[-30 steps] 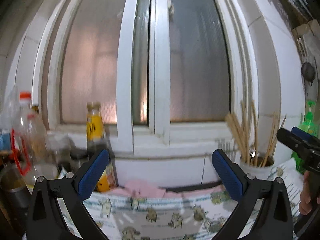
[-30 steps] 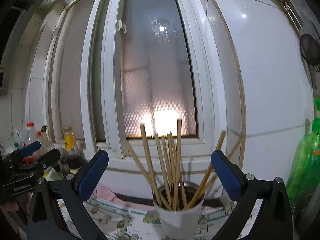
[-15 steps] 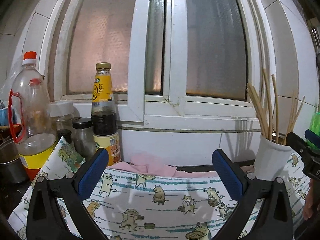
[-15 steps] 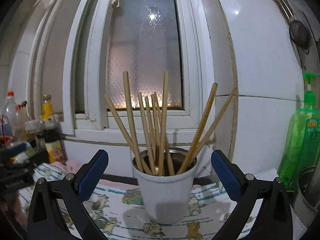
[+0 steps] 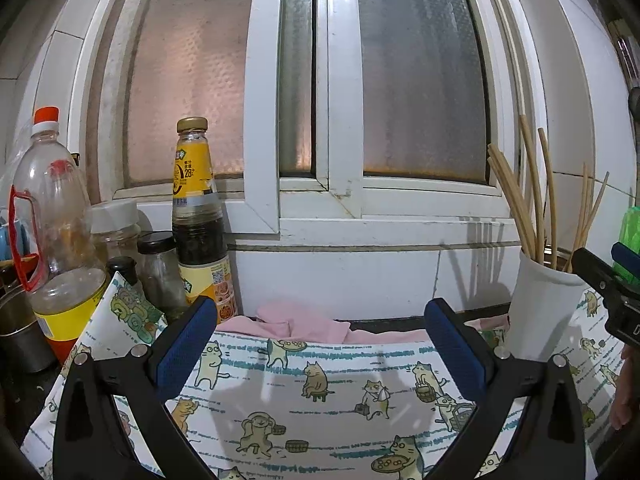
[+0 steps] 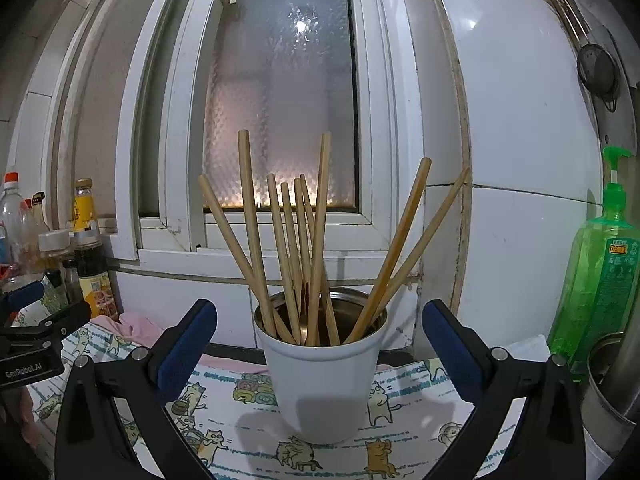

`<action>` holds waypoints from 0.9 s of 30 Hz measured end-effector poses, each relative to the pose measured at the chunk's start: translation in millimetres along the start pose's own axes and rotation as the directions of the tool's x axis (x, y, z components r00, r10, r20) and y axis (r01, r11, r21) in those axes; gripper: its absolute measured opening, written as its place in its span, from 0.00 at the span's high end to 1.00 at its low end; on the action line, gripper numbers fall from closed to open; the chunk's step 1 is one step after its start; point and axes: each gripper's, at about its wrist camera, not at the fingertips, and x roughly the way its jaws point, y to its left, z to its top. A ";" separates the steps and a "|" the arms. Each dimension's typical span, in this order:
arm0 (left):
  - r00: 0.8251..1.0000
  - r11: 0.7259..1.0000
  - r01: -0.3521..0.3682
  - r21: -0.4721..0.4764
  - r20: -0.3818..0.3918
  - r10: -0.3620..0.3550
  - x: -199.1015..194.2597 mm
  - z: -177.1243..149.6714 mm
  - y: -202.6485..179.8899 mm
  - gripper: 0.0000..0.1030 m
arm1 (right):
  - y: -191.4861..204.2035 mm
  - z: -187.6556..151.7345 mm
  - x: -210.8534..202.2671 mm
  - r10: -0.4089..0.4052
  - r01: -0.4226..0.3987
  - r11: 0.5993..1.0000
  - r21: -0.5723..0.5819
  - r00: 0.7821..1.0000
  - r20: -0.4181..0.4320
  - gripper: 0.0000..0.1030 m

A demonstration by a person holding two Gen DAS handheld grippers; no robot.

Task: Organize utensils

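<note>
Cup (image 6: pixel 325 380) is the landmark: white, upright on a cat-print cloth (image 6: pixel 400 432) spread over the tabletop, with chopsticks (image 6: pixel 316 240) fanned out of it, their lower ends hidden inside. The right gripper (image 6: pixel 319 344) faces the cup squarely, jaws wide and holding nothing, one blue pad to each side of the cup and clear of it. Left of the cup the left gripper (image 5: pixel 320 344) hangs over bare cloth, jaws also wide and empty; in the right view its body is cut off at the frame edge, and white lettering on it reads "GenRobot.AI". The left view shows a fingertip at its right edge, the rest of the hand out of frame.

Behind the cloth, left of the cup, lies a pink rag (image 5: pixel 296 320), partly tucked under. Farther left stand a yellow-labelled sauce bottle (image 5: pixel 200 220), its print too small to read apart from "28", jars (image 5: pixel 160 264) half hidden behind a folded cloth corner, and an oil bottle (image 5: pixel 52 232) with a red cap. Only the right view shows the green soap bottle (image 6: pixel 600 272) right of the cup, its label unreadable, and a pot rim (image 6: pixel 608 380) cut off below it. Behind everything is a frosted window (image 6: pixel 280 100).
</note>
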 end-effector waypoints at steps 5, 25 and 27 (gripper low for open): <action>1.000 1.000 0.000 0.005 -0.001 0.000 0.0 -0.1 -1.2 0.00 | 0.0 -0.9 3.1 -0.030 0.030 1.000 -0.005 0.999 -0.015 0.00; 1.000 1.000 0.010 0.013 -0.013 -0.009 4.9 -0.7 0.1 0.00 | 1.7 -2.0 2.5 -0.027 0.027 1.000 -0.015 0.999 -0.016 0.00; 1.000 1.000 0.016 0.019 -0.013 -0.016 4.8 -1.2 -1.1 0.00 | 1.9 -1.8 2.2 -0.028 0.027 1.000 -0.015 0.999 -0.017 0.00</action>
